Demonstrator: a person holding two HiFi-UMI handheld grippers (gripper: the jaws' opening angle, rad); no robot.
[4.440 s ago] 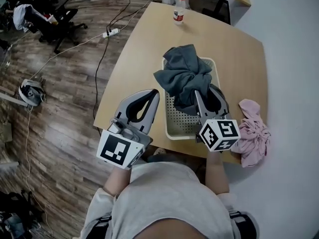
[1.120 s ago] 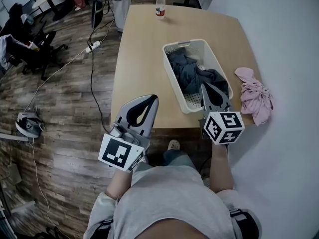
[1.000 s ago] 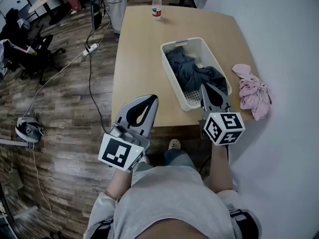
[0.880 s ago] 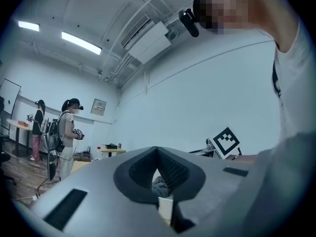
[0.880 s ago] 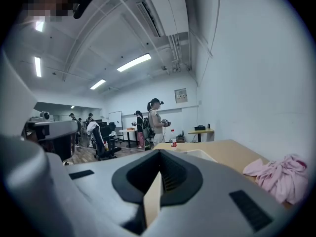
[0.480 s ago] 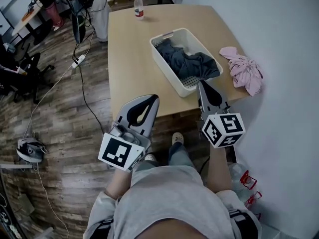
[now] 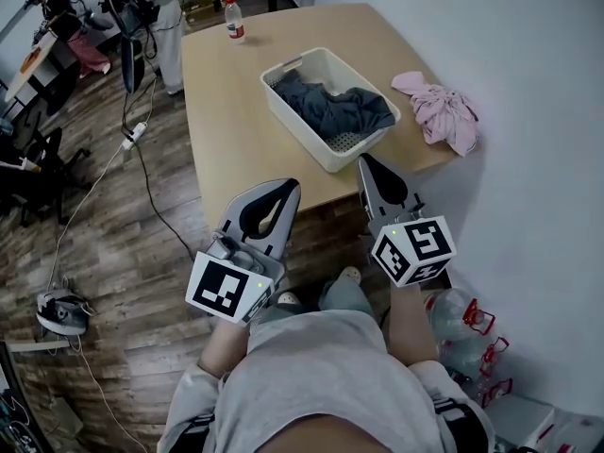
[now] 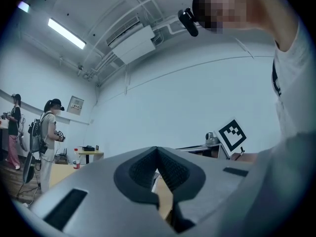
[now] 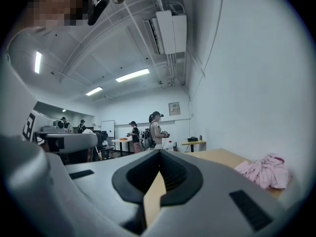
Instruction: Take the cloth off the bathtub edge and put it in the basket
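Grey cloth (image 7: 335,109) heaped in the white basket (image 7: 297,130) on the wooden table (image 7: 226,111).
A pink cloth (image 7: 439,113) lies on the table just beside the basket. The left gripper (image 7: 291,185) and the right gripper (image 7: 363,159) hover off the table's near edge, each with jaws pressed together and empty.

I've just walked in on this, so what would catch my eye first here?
The white basket on the wooden table, with a grey cloth heaped inside it, draws the eye first. A crumpled pink cloth lies on the table to its right. Nearer the camera, the left gripper and right gripper are both shut and empty.
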